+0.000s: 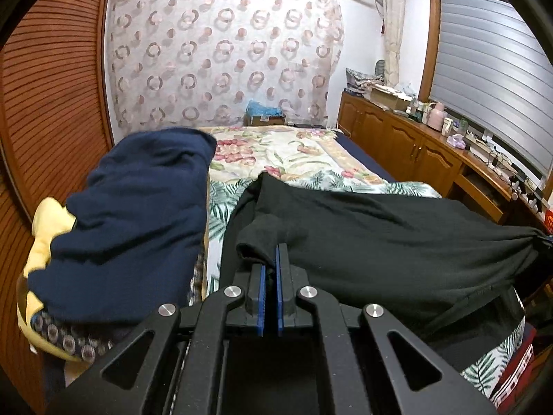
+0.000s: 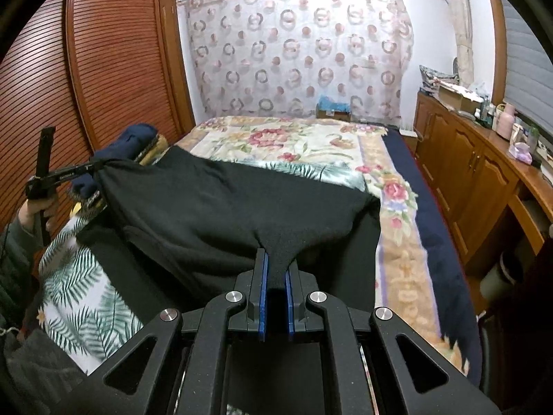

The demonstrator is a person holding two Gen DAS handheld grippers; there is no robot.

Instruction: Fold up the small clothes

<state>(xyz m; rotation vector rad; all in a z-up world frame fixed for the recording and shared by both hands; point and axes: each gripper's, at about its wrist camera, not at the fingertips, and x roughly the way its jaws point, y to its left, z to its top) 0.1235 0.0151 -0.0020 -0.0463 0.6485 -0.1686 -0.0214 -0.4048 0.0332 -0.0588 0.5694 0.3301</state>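
Observation:
A black garment (image 1: 380,235) (image 2: 221,204) hangs stretched between both grippers above the bed. My left gripper (image 1: 273,259) is shut on one bunched corner of it, the cloth pinched between the blue pads. My right gripper (image 2: 275,263) is shut on the opposite corner, a wad of black fabric squeezed between its pads. In the right wrist view the left gripper (image 2: 98,166) shows at the far left, held by a hand, with the cloth pulled taut from it. The right gripper grips the cloth at the right edge of the left wrist view.
A pile of clothes with a navy garment (image 1: 138,221) (image 2: 134,138) on top lies at the left of the bed. The bed carries a floral blanket (image 2: 293,138) and a leaf-print sheet (image 2: 79,276). Wooden cabinets (image 2: 466,180) with clutter run along the right; a slatted wardrobe (image 2: 103,69) stands left.

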